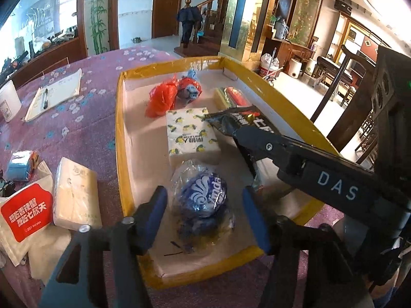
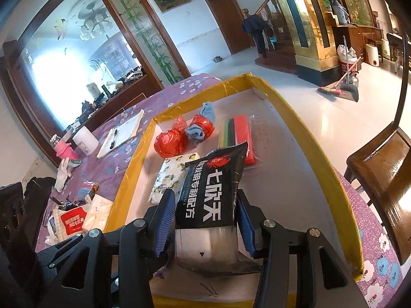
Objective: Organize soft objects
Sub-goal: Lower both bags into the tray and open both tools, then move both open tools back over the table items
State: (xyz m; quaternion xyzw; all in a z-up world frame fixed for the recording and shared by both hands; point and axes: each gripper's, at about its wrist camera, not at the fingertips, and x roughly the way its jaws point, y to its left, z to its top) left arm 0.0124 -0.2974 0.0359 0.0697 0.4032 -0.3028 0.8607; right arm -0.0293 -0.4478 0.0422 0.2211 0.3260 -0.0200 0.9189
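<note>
A shallow tray (image 1: 120, 138) with a yellow taped rim lies on a desk (image 1: 84, 118) covered with a purple flowered cloth. The left tool (image 1: 204, 218) hangs over the near end of the tray with its blue pads (image 1: 154, 215) apart; a blue roll in clear plastic wrap (image 1: 203, 200) lies on the tray floor between them, and the pads do not press on it. The right tool (image 2: 205, 220) is clamped on a black pouch with white letters (image 2: 213, 190) (its lower part is clear plastic), and the pouch stands up between the two pads, over the tray. Behind it in the tray lies a white tissue pack with a lemon print (image 1: 192, 131), touching the pouch's far corner in the left view. Farther back are an orange plastic bag (image 1: 161, 100), a second orange bundle with a blue cloth (image 2: 200, 127) in it, just beside the first, and a flat pack of coloured strips (image 2: 236, 133) to their right. Outside the tray, on the desk at its left, lie a plain tissue pack (image 1: 75, 197), a white packet with a red label (image 1: 27, 213) and a small blue bundle (image 1: 21, 166). Farther away are a notebook (image 1: 55, 92) with a pen on it and a white tub (image 2: 86, 140).
</note>
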